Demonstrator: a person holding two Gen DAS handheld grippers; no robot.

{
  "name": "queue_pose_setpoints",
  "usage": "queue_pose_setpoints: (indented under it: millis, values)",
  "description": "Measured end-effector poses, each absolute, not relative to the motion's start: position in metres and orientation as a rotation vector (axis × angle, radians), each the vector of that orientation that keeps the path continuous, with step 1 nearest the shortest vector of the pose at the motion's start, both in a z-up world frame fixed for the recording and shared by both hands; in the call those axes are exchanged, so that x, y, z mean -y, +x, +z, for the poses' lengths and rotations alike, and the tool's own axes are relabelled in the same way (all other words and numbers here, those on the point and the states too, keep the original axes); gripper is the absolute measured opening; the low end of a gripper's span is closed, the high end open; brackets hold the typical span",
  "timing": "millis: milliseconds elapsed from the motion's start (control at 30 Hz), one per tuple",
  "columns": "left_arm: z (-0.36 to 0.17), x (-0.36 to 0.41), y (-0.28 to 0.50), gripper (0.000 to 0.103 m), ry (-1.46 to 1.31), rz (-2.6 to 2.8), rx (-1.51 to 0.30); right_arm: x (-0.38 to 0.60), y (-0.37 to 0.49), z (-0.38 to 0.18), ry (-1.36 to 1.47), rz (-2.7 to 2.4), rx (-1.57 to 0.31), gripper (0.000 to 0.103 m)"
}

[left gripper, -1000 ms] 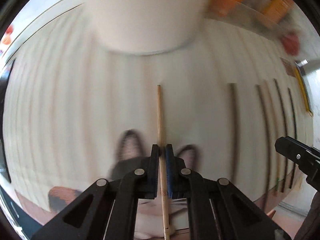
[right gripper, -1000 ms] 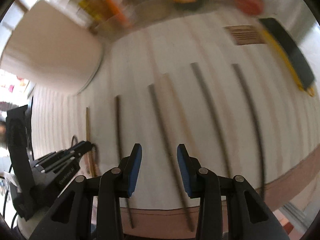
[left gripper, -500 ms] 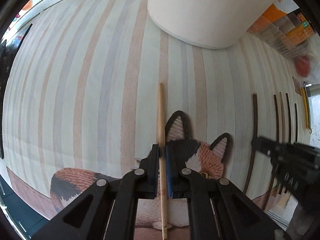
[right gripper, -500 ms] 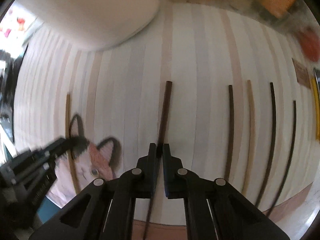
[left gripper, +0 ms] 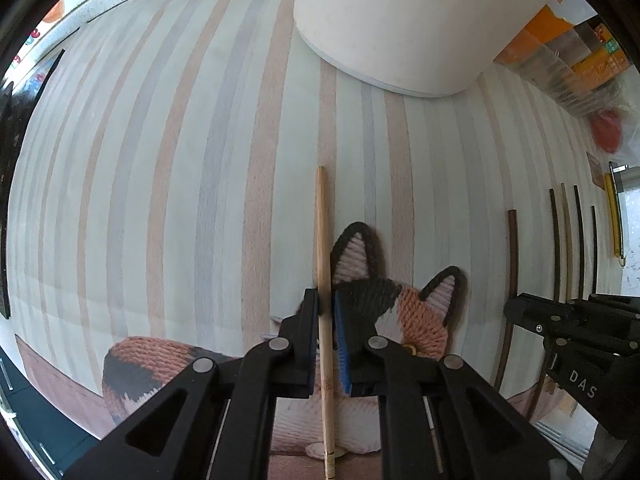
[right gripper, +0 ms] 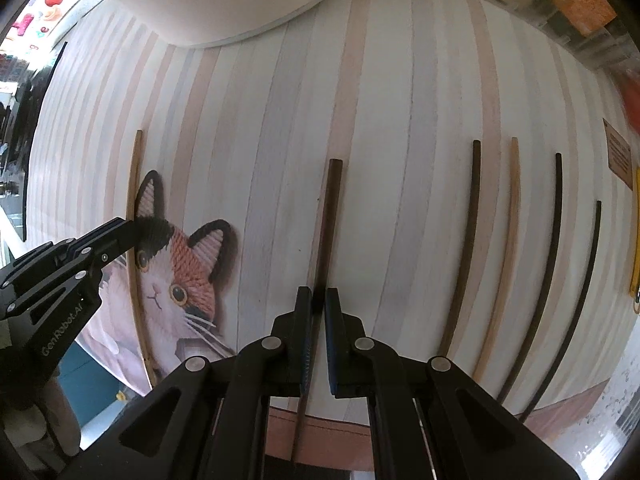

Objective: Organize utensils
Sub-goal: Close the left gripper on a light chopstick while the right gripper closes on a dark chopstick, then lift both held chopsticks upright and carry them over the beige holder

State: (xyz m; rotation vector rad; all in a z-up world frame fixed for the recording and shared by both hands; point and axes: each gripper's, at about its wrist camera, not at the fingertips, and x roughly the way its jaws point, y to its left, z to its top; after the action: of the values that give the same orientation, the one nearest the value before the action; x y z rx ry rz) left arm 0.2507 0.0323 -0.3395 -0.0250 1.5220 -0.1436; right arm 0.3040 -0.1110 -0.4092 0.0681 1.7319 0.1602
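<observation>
A light wooden chopstick [left gripper: 322, 232] lies along the striped cloth and over the edge of a knitted cat mat [left gripper: 416, 312]. It runs between the pads of my left gripper [left gripper: 326, 312], whose jaws are opening; a sliver of gap shows by the blue pad. My right gripper [right gripper: 319, 304] points down and is shut on a dark brown chopstick [right gripper: 332, 208] that rests on the cloth. In the right wrist view the left gripper [right gripper: 132, 228] stands over the cat mat [right gripper: 176, 264] at the left. Several more chopsticks [right gripper: 468, 240] lie in a row to the right.
A big white round container [left gripper: 400, 20] stands at the back of the striped cloth [left gripper: 180, 160]. A clear box of orange packets [left gripper: 560, 60] and a yellow-handled tool [left gripper: 612, 216] sit at the far right. The cloth's near edge [right gripper: 320, 424] runs just under the grippers.
My left gripper carried the light chopstick sideways until it lay over the cat mat. My right gripper swung left and down over the dark brown chopstick and shut on it.
</observation>
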Motion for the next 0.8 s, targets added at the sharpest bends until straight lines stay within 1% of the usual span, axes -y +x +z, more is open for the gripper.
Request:
queue_pose_setpoints:
  millis: [333, 367, 433, 667, 800]
  values:
    - [-0.34, -0.026, 0.252, 0.008, -0.009, -0.127, -1.534, 0.11, 0.307, -0.409, 0.018, 0.15, -1.736, 0.007]
    - [-0.34, -0.023, 0.252, 0.005, 0.005, -0.123, -1.535, 0.108, 0.306, -0.408, 0.014, 0.151, -1.736, 0.007]
    - [-0.341, -0.016, 0.252, 0.005, 0.038, -0.117, -1.533, 0.101, 0.305, -0.408, 0.006, 0.149, -1.727, 0.007]
    - [-0.342, -0.015, 0.251, 0.004, 0.054, -0.118, -1.527, 0.095, 0.287, -0.396, 0.015, 0.124, -1.63, 0.006]
    - [-0.328, -0.017, 0.248, 0.004, 0.058, -0.122, -1.49, 0.103, 0.283, -0.388, 0.083, 0.125, -1.594, 0.006]
